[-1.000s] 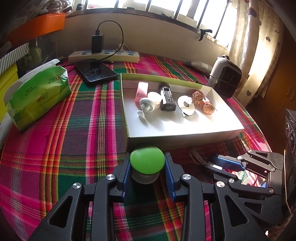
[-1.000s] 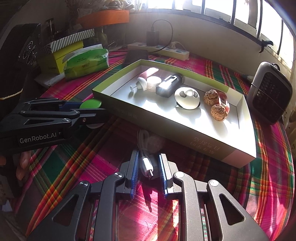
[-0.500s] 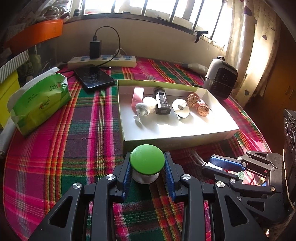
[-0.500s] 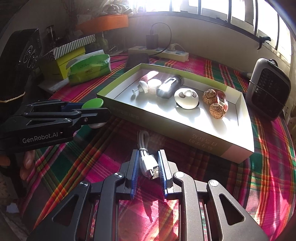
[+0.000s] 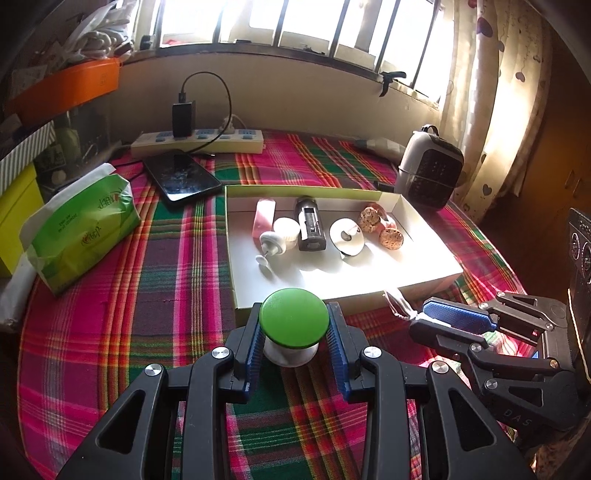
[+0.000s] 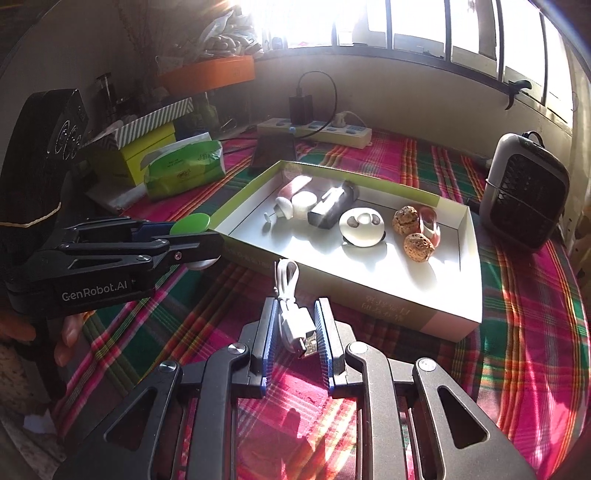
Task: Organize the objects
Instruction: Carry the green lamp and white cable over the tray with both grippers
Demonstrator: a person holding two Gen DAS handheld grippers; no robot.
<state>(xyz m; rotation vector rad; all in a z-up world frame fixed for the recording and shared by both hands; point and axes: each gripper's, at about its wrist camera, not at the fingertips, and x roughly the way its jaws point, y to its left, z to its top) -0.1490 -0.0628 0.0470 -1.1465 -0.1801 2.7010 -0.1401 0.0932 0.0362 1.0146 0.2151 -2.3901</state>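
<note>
This is a room in a home. A table with a bright plaid cloth [image 5: 177, 280] stands under a barred window [image 5: 295, 26] with a heart-pattern curtain [image 5: 491, 74]. A power strip [image 5: 199, 142], a charging phone [image 5: 183, 179], a tissue pack [image 5: 81, 229] and a small heater [image 5: 430, 170] lie on it.

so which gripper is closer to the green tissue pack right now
Left. The left gripper, holding the green-capped jar, is on the tissue pack's side of the table; the right gripper is farther over, past the left one.

Plaid tablecloth [image 5: 177, 280]. Green tissue pack [image 5: 83, 229] at left, phone [image 5: 183, 179] charging off the power strip [image 5: 197, 142] under the window, small heater [image 5: 430, 168] at right, orange tub [image 5: 70, 85] on shelf.
</note>
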